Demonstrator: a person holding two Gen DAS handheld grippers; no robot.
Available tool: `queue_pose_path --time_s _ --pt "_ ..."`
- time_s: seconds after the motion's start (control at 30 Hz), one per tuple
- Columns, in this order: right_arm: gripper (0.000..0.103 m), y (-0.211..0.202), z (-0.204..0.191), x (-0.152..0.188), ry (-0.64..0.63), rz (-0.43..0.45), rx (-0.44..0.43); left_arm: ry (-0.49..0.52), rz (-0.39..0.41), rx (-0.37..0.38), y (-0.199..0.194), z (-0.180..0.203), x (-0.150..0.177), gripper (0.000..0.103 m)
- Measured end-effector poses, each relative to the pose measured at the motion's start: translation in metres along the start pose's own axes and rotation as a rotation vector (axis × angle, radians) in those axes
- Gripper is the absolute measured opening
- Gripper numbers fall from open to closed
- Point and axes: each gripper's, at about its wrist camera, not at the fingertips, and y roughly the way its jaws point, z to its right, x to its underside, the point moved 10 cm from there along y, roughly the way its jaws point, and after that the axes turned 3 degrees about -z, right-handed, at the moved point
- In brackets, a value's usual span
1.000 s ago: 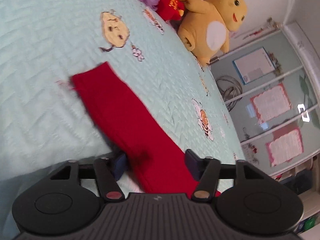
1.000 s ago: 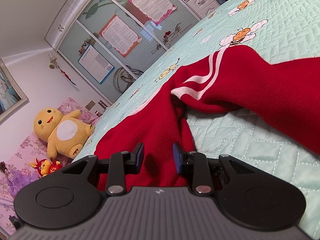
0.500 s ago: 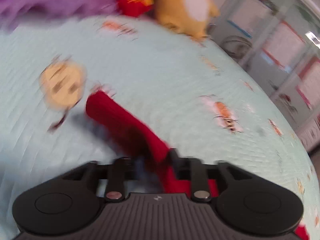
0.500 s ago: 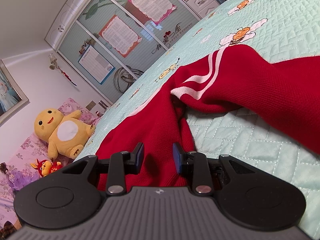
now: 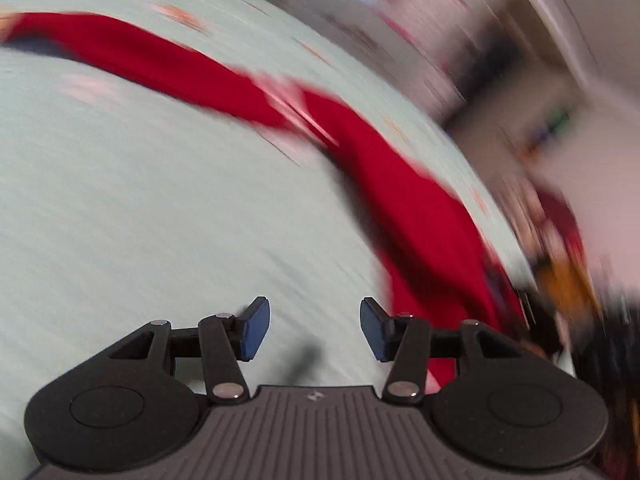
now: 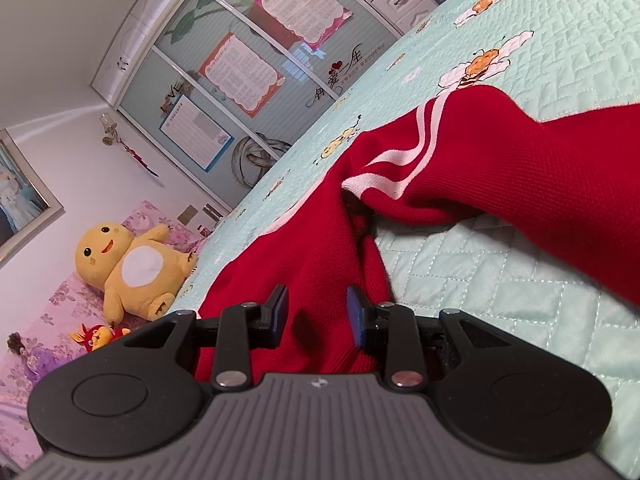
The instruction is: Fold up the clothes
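You had one red garment [image 6: 500, 184] lying on the mint quilt [image 6: 520, 320], and two plush toys beyond the quilt's far edge: a yellow one [image 6: 136, 264] and a small red one [image 6: 94, 338]. Only your right view showed those toys. Your right gripper [image 6: 316, 312] had red cloth between its narrowly parted fingers; I cannot tell whether they pinched it. Your blurred left view showed your left gripper [image 5: 314, 328] over bare quilt, jaws just opening, nothing between.

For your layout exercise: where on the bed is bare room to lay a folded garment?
Free: the quilt right of the right gripper, below the red garment. Crowded: the bed's far end by the yellow plush.
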Motion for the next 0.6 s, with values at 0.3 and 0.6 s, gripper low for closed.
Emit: queue_pose_path --time_s 0.3,0.6 --pt "0.05 -0.065 -0.001 0.011 0.116 -0.045 0.002 0.035 -0.047 -0.022 0.045 0.044 0.013 0.06" --pt "0.037 -0.182 0.041 0.054 0.14 0.018 0.046 -0.094 -0.003 0.005 0.026 0.056 0.023 0.005"
